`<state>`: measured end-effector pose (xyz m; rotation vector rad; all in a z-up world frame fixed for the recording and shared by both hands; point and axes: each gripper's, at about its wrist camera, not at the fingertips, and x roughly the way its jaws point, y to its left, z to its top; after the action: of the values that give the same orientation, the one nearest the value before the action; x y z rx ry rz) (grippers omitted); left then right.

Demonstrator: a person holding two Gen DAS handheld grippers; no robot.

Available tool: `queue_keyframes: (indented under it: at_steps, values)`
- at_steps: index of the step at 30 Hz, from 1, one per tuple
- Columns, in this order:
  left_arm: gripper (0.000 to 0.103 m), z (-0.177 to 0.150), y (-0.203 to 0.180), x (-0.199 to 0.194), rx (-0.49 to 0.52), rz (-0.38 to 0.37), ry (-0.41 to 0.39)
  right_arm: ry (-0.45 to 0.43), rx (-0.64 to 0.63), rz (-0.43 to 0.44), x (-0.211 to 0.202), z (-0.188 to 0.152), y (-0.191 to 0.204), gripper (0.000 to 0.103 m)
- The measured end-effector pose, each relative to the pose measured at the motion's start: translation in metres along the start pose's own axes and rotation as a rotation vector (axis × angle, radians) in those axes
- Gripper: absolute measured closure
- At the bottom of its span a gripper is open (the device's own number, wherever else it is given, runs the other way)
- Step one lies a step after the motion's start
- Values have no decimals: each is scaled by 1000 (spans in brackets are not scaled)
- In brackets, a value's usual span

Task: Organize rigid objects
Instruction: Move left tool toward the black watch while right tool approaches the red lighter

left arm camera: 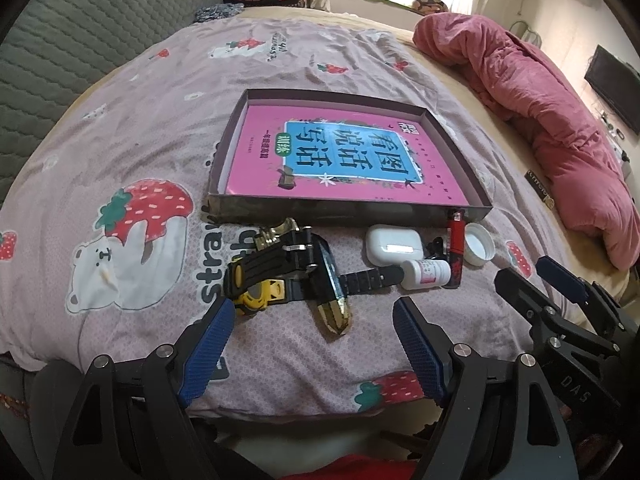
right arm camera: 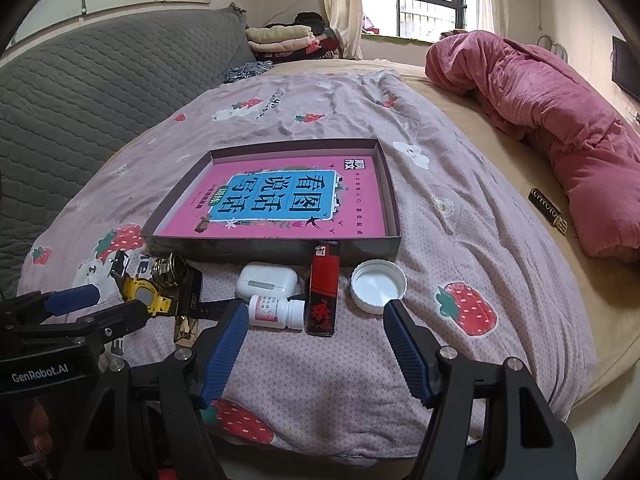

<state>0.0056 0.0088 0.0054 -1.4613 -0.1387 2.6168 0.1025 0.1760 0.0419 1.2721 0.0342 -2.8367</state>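
Pink and glossy, a book cover (right arm camera: pixel 276 200) is lying flat inside a shallow dark cardboard tray (right arm camera: pixel 276 246) on a quilted strawberry-print bed cover (right arm camera: pixel 460 240), apparently waiting as the collecting place. The small hard things are sitting in a loose row just in front of the tray's near wall: a smooth white earbud case (right arm camera: pixel 267 282), a white pill bottle (right arm camera: pixel 276 312) on its side, a red lighter (right arm camera: pixel 323 294) touching the wall, a ribbed white cap (right arm camera: pixel 378 286) lying open side up, and a tangle of watches (left arm camera: pixel 280 268) with black straps and a yellow face. Both tools are hovering short of the row, angled down: the left hand-held gripper (left arm camera: pixel 314 340) is standing spread and empty before the watches, the right hand-held gripper (right arm camera: pixel 316 344) spread and empty before bottle and lighter. Nothing from the row is lying in the tray yet, so sorting appears to be only beginning.
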Motion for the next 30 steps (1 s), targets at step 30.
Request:
queue_keyframes:
  at_steps: [30]
  values:
    - [21,-9,61,48,-147,27,92,37,-14,17,18,-2,-1,34]
